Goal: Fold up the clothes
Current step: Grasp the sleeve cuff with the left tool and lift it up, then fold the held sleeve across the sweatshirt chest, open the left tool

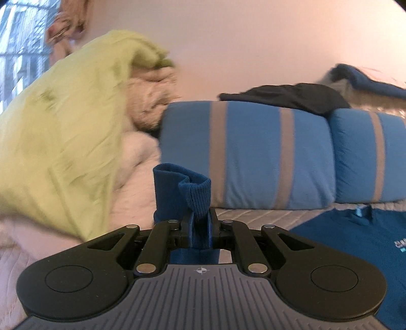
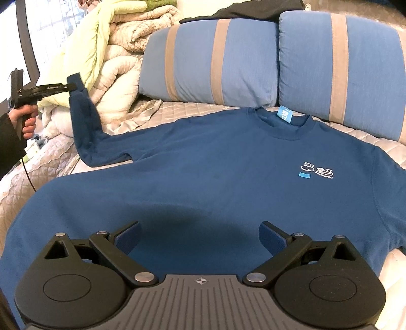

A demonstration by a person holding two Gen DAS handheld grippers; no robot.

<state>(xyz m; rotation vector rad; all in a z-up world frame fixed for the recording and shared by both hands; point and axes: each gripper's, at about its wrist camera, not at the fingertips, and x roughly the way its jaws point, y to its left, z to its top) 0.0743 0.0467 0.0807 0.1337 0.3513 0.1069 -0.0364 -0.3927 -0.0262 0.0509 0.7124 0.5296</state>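
A blue sweatshirt (image 2: 215, 182) lies flat, front up, on the quilted bed, with a white logo (image 2: 317, 170) on the chest and the collar toward the pillows. My left gripper (image 1: 199, 223) is shut on the ribbed sleeve cuff (image 1: 192, 193); in the right wrist view it (image 2: 72, 86) holds the sleeve (image 2: 83, 127) lifted above the bed at the left. My right gripper (image 2: 200, 238) is open and empty, hovering just over the sweatshirt's lower hem area.
Two blue pillows with grey stripes (image 2: 210, 58) (image 2: 340, 63) stand at the head of the bed. A pile of cream and green quilts (image 2: 114, 50) sits at the left. A dark garment (image 2: 248, 10) lies on the pillows. The grey quilted bedcover (image 2: 38, 162) surrounds the shirt.
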